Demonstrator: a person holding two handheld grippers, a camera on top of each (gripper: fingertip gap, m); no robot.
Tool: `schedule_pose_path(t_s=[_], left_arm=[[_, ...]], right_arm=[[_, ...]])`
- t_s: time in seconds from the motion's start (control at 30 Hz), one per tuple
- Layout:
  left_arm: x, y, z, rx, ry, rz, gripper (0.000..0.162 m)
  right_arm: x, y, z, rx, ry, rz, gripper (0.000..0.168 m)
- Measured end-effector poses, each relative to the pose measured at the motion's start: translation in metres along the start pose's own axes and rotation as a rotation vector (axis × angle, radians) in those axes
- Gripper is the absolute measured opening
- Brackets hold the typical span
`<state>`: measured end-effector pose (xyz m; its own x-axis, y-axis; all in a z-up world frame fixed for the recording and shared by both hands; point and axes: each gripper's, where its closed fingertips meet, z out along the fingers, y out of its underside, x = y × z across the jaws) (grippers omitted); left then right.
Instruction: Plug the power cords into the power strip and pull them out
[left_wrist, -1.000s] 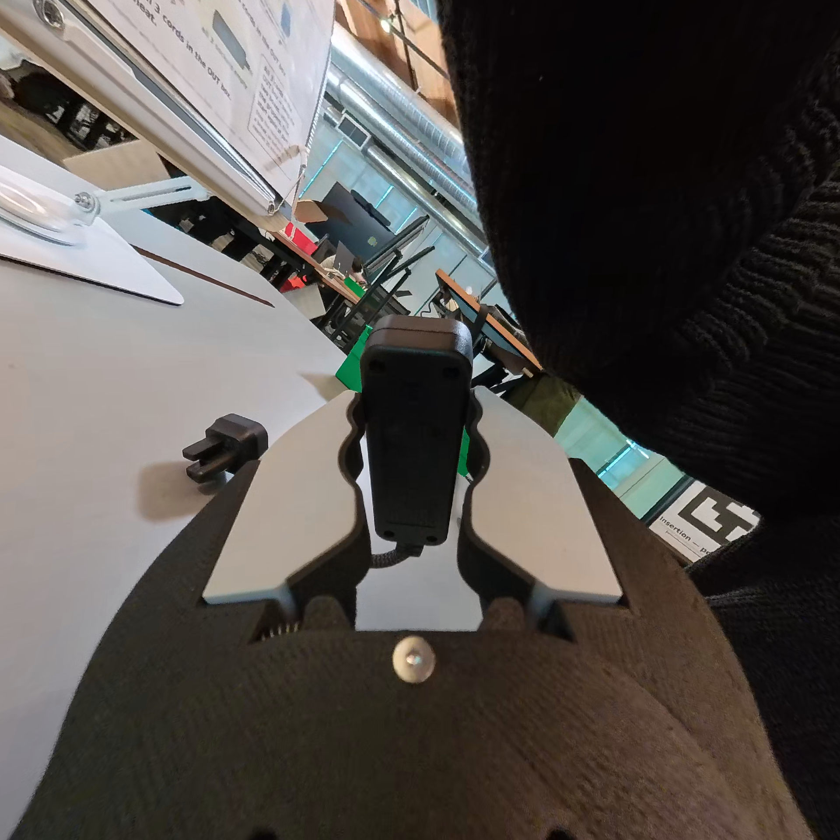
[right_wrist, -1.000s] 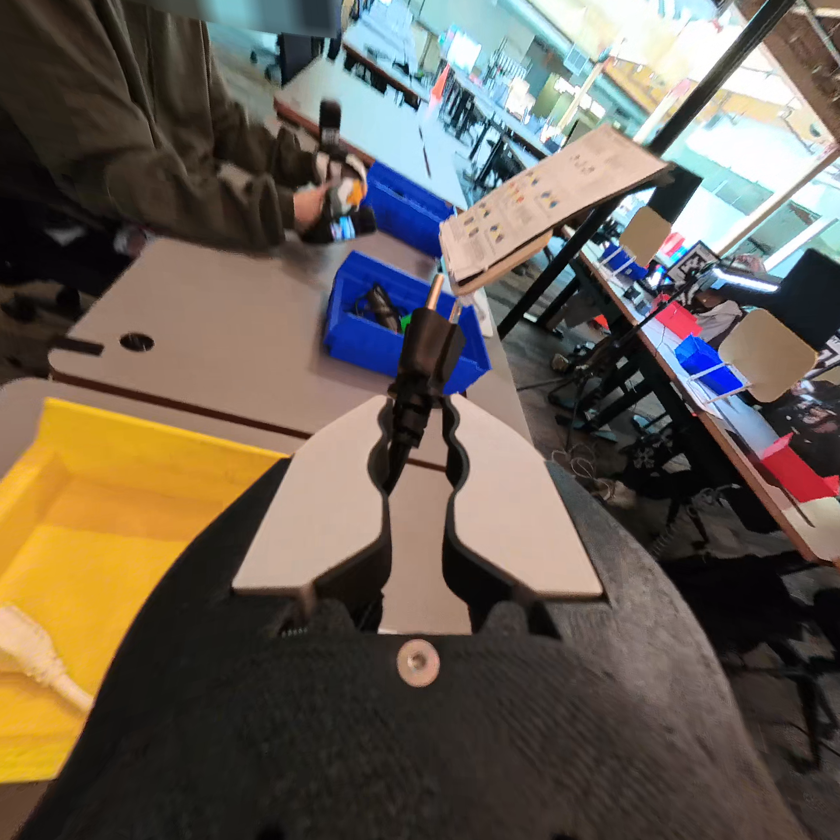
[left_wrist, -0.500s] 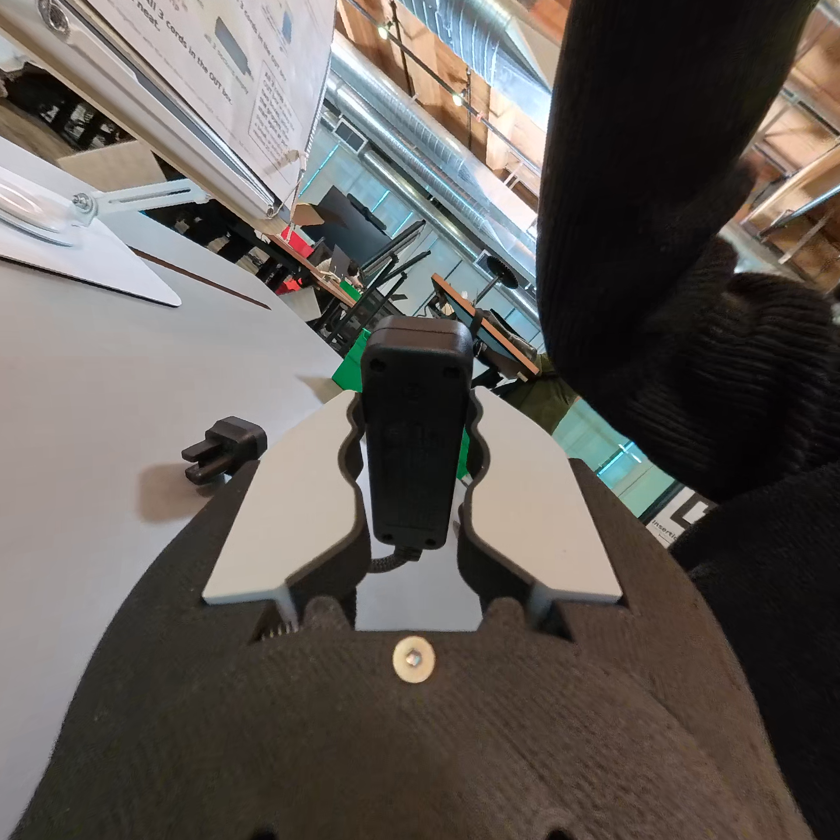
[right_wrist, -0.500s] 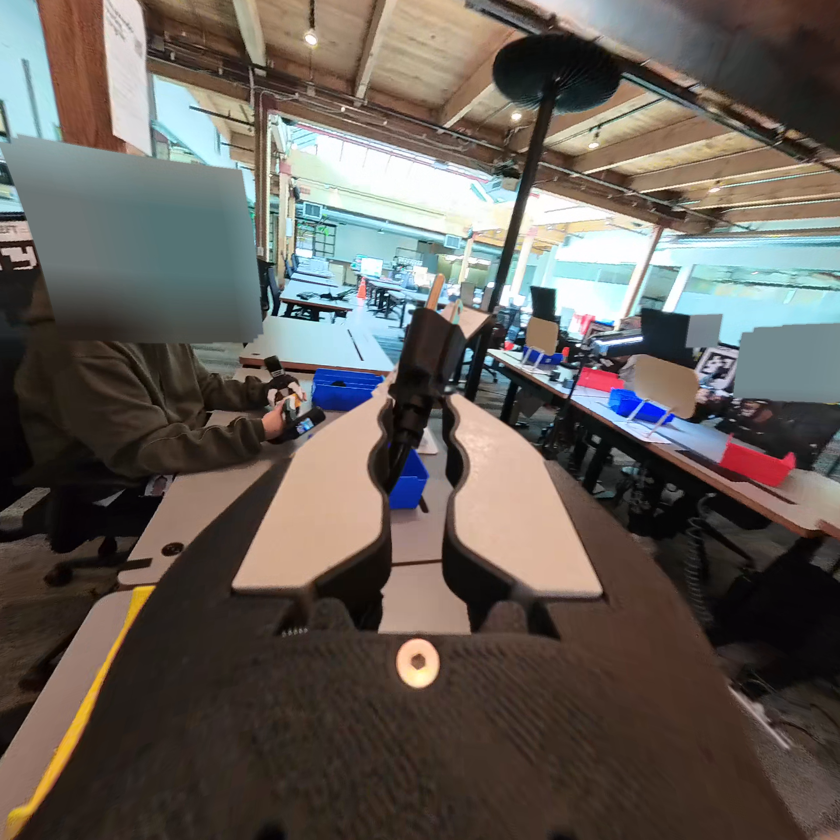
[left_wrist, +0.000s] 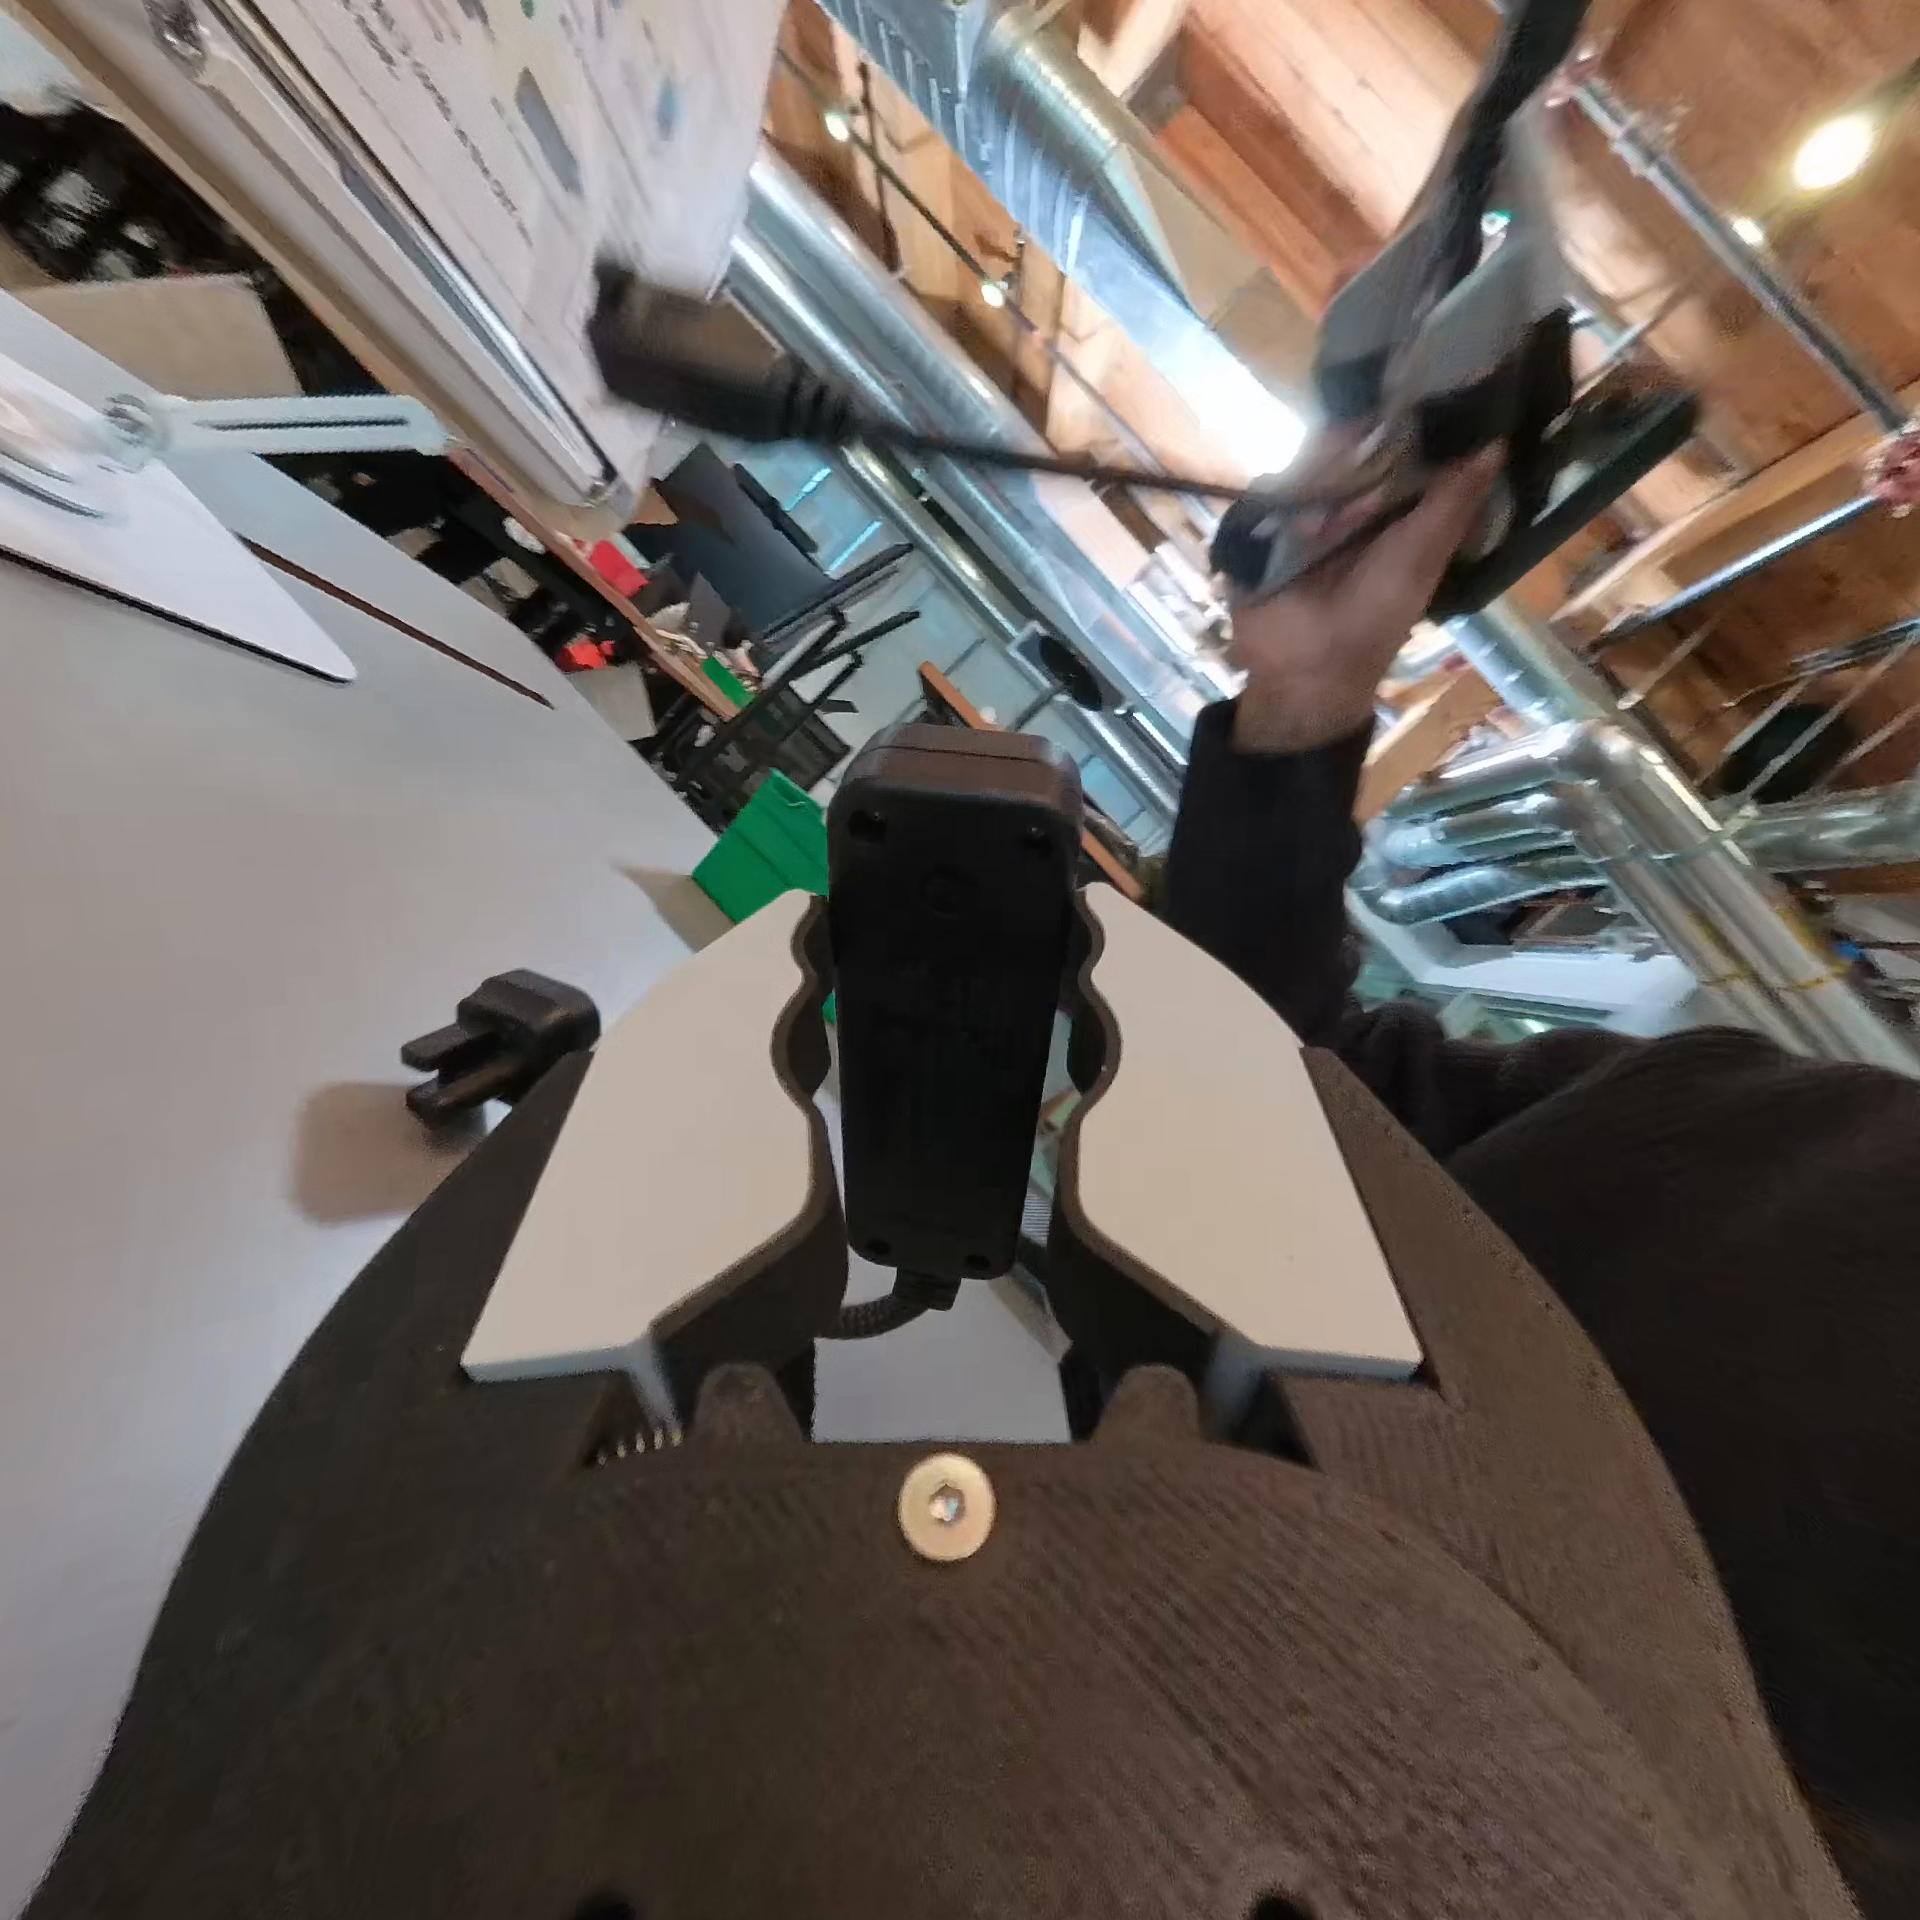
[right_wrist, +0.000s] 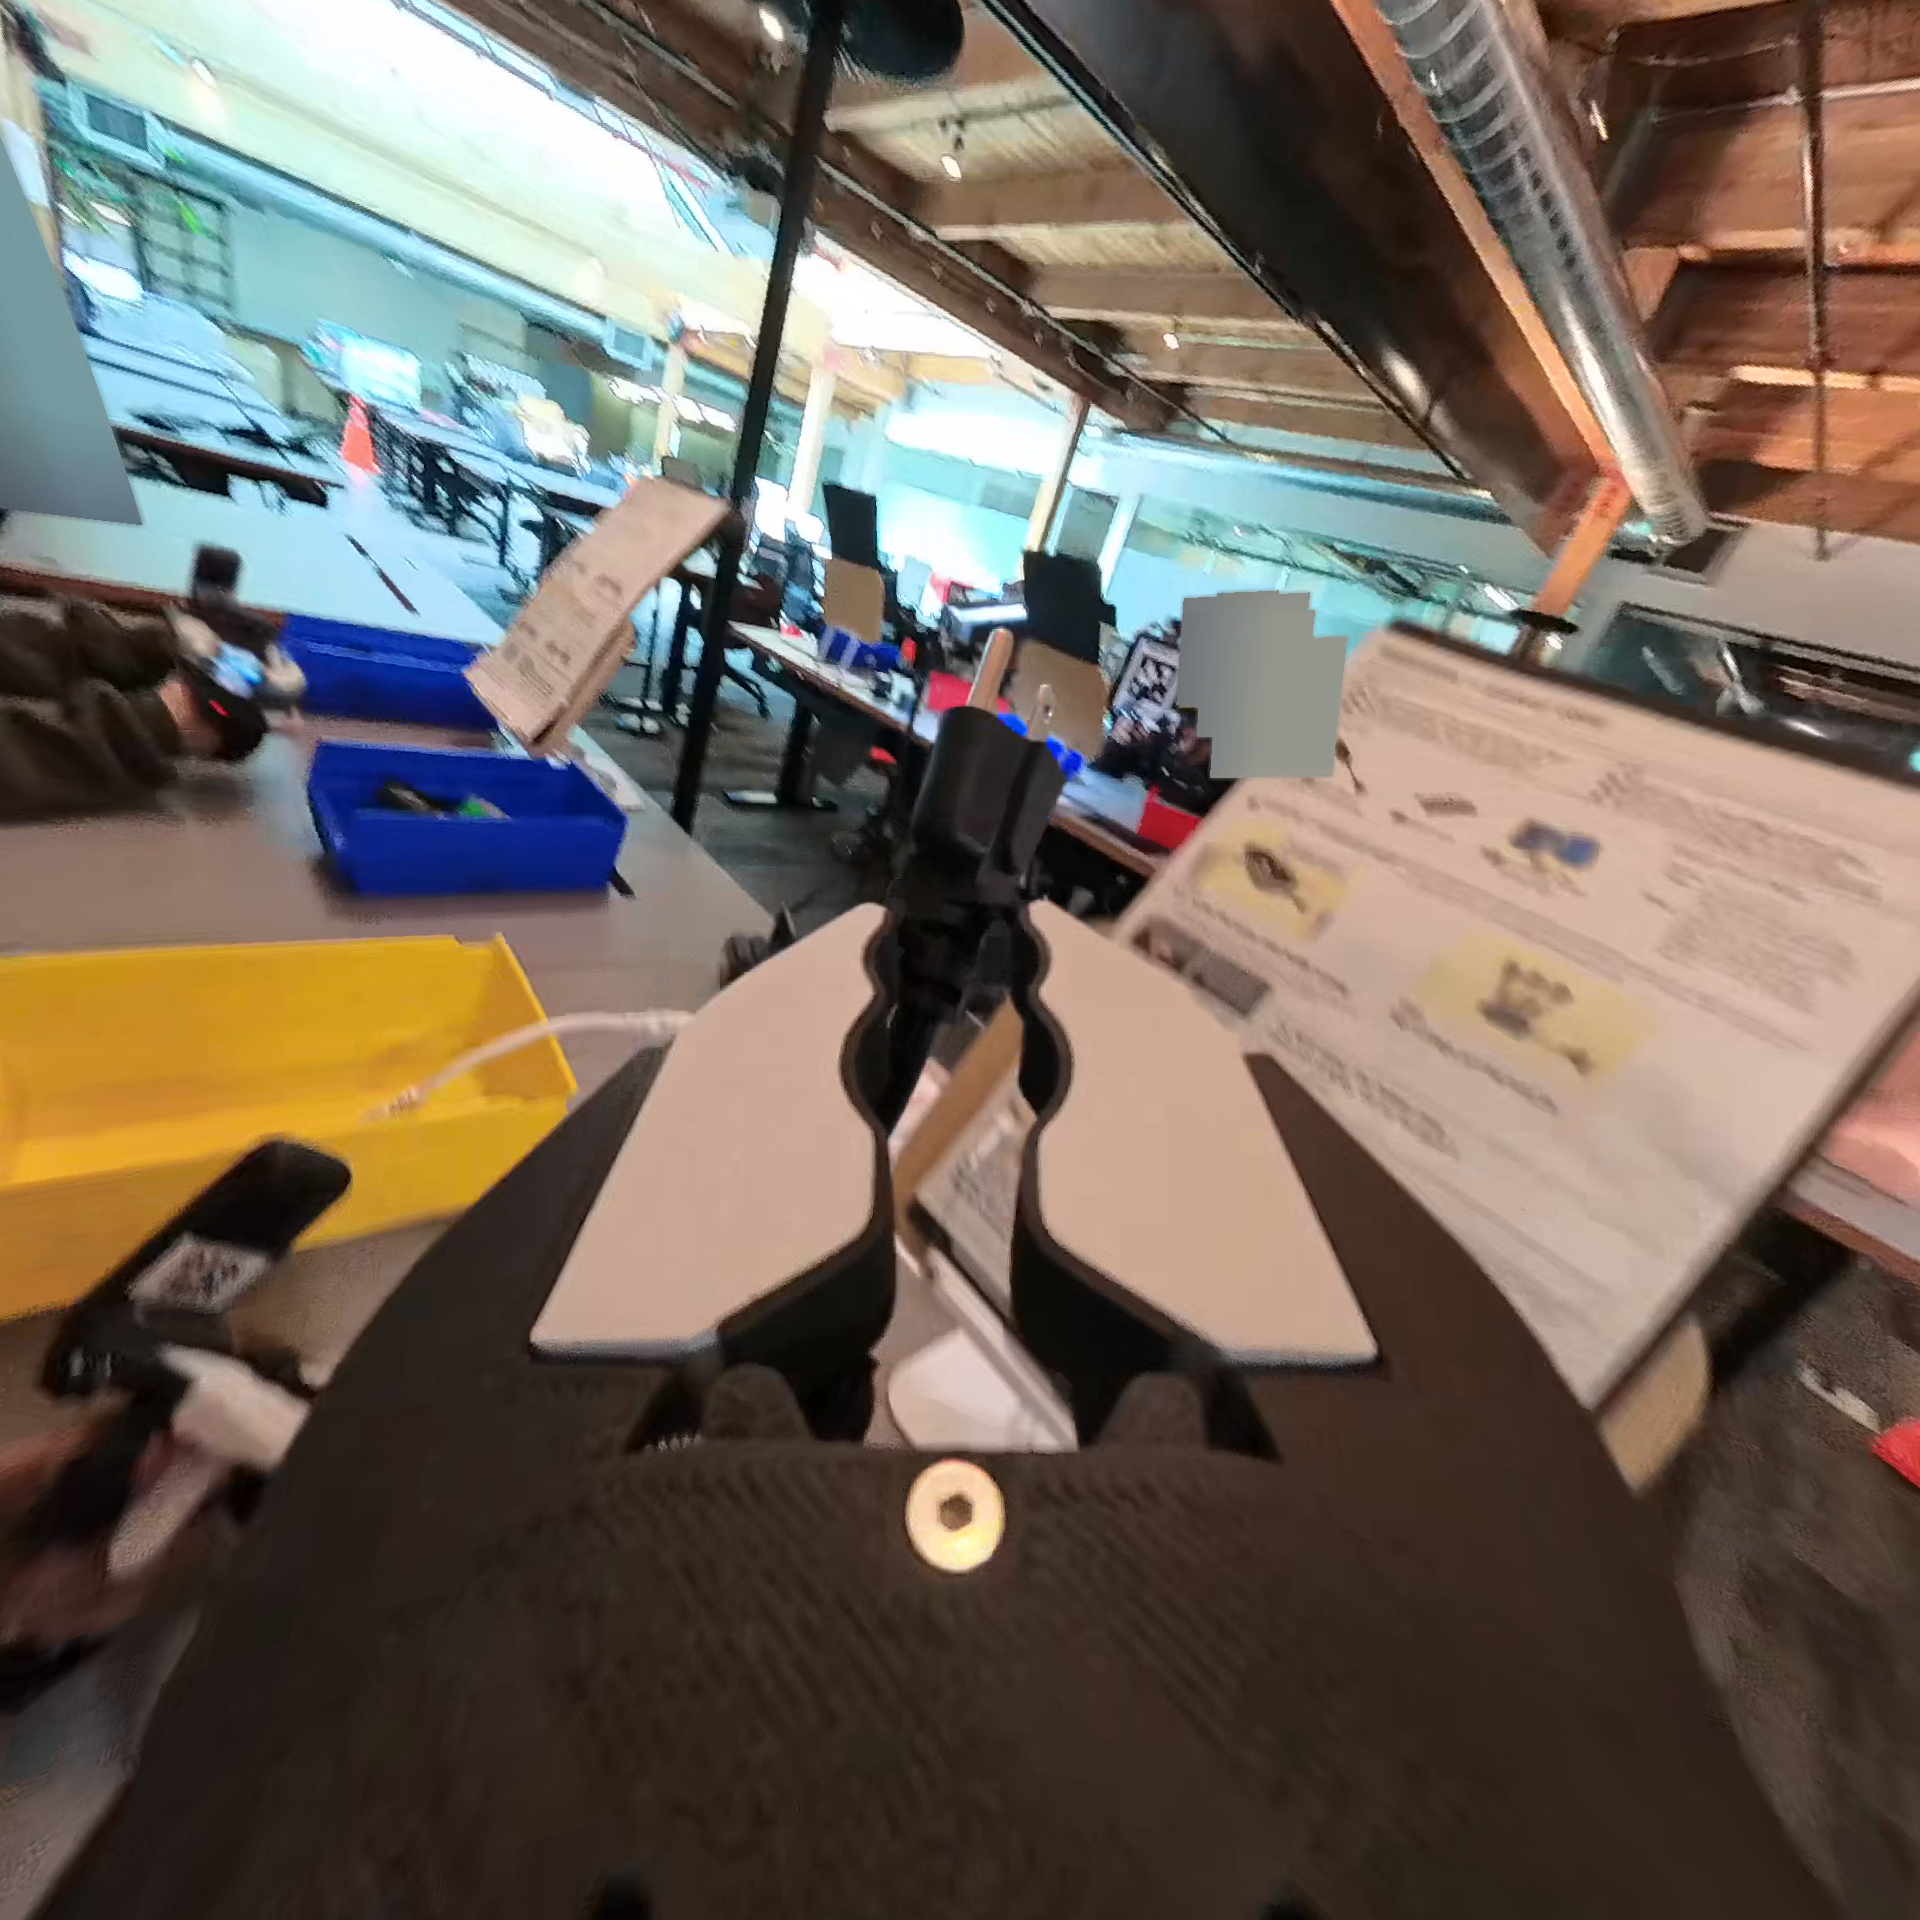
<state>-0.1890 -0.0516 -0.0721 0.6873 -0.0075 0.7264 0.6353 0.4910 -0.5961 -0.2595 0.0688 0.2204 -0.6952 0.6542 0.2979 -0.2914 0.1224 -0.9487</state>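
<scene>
1. My left gripper (left_wrist: 951, 940) is clamped on the black power strip (left_wrist: 948, 997), lifted above the grey table (left_wrist: 208, 935).
2. My right gripper (right_wrist: 961, 935) pinches a black plug (right_wrist: 982, 795), prongs pointing up, raised above the table's far edge.
3. A loose black plug (left_wrist: 499, 1039) lies on the table beside my left gripper.

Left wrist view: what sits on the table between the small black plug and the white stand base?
Nothing: bare grey table runs from the plug to the stand base.

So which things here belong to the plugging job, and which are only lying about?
For the job:
power strip, in the left tongs
black plug, in the right tongs
small black plug on the table

Lying about:
yellow bin
blue bin
instruction sheet
</scene>
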Motion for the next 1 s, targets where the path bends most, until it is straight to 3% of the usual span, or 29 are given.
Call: schedule_pose_path(t_s=[0.17, 0.4, 0.57, 0.7, 1.0], left_arm=[[0.02, 0.005, 0.002, -0.053, 0.142, -0.036, 0.045], [0.022, 0.013, 0.02, -0.083, 0.152, -0.064, 0.044], [0.021, 0.026, 0.047, -0.134, 0.189, -0.124, 0.044], [0.019, 0.044, 0.071, -0.2, 0.177, -0.144, 0.045], [0.012, 0.056, 0.088, -0.234, 0.177, -0.207, 0.044]], right_arm=[[-0.001, 0.079, -0.067, -0.121, 0.08, -0.061, 0.021], [-0.041, 0.18, -0.127, -0.301, 0.086, -0.181, 0.021], [-0.073, 0.219, -0.158, -0.327, 0.097, -0.264, 0.021], [-0.088, 0.254, -0.175, -0.458, 0.127, -0.491, 0.021], [-0.102, 0.272, -0.184, -0.519, 0.157, -0.57, 0.021]])
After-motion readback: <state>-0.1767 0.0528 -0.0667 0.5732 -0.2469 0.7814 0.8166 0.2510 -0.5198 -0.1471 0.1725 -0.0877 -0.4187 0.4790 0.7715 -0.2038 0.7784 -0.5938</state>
